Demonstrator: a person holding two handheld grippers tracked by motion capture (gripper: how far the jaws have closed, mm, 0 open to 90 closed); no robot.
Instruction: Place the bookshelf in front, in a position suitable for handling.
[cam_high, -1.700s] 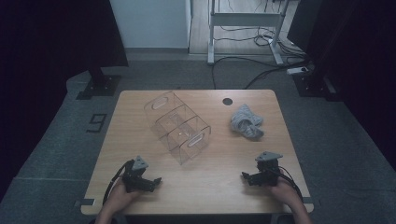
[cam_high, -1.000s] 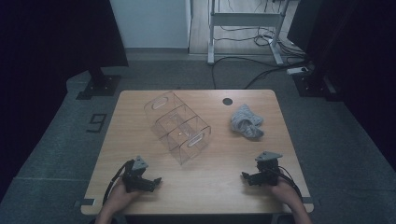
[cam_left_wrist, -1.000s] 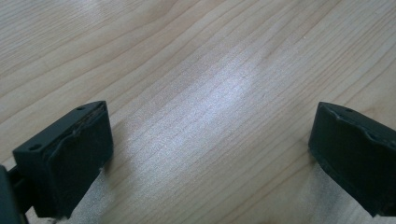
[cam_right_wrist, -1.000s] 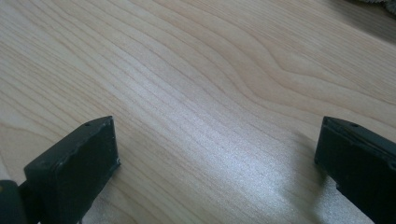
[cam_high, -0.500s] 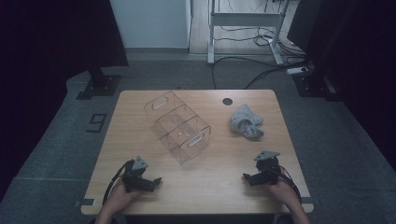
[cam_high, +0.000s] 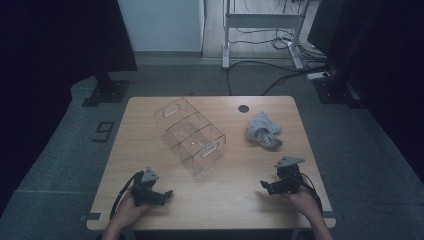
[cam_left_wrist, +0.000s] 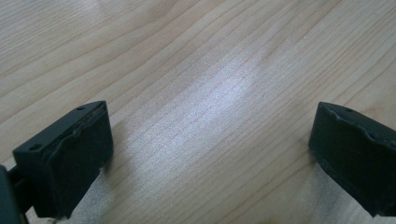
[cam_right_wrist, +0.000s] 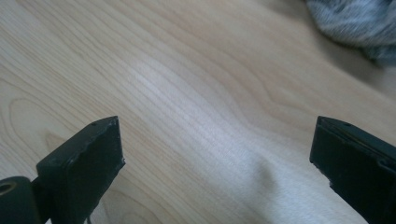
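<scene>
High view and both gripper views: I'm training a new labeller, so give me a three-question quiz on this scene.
1. True or false: the left tongs are shut on the grey cloth.
2. Which is nearer the right tongs: A) the cloth, B) the clear box, C) the round hole in the table?
3. What lies between the jaws in the left gripper view?

Key
1. False: they are open, jaws wide apart, holding nothing.
2. A.
3. Bare table wood.
</scene>
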